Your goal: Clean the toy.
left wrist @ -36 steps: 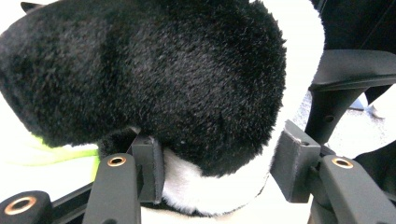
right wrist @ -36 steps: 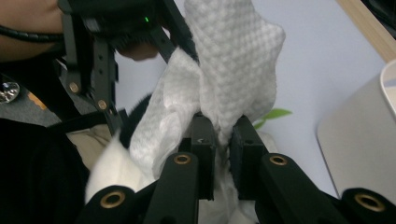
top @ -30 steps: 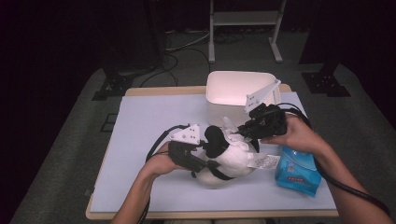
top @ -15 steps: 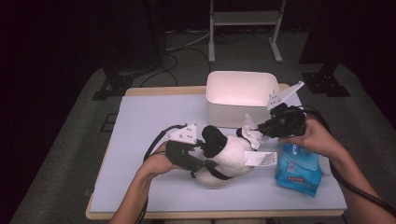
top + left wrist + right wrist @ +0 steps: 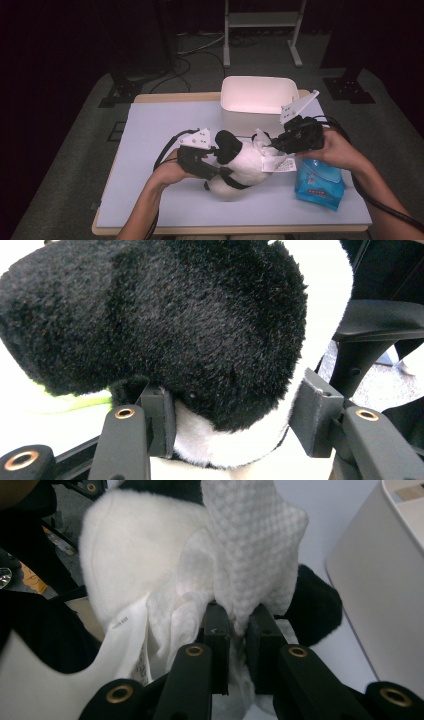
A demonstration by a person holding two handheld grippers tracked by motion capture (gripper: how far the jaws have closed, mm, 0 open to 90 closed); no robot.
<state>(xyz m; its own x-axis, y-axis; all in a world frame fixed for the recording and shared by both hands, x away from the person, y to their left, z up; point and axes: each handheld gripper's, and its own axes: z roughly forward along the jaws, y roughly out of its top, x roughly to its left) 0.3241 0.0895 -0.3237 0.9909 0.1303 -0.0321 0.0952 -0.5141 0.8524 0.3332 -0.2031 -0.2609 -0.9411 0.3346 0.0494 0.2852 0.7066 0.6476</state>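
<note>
Black-and-white plush toy point(image 5: 240, 162) lies on its side near the middle of a pale table point(image 5: 150, 130), its long body running left to right. At its left end, the left gripper point(image 5: 212, 160) has its jaws clamped around a black furry limb of the toy, pinning it down. At the toy's right end, the right gripper point(image 5: 277, 145) has its jaws pressed together on a white textured wipe point(image 5: 255, 545), which stands up against the toy's white fur. The wipe sits directly ahead of the right gripper, touching the toy, so a wiping stroke would likely run leftward along the body. Behind stands a white tub point(image 5: 257, 95); a blue wipes packet point(image 5: 320, 187) lies at the right.
</note>
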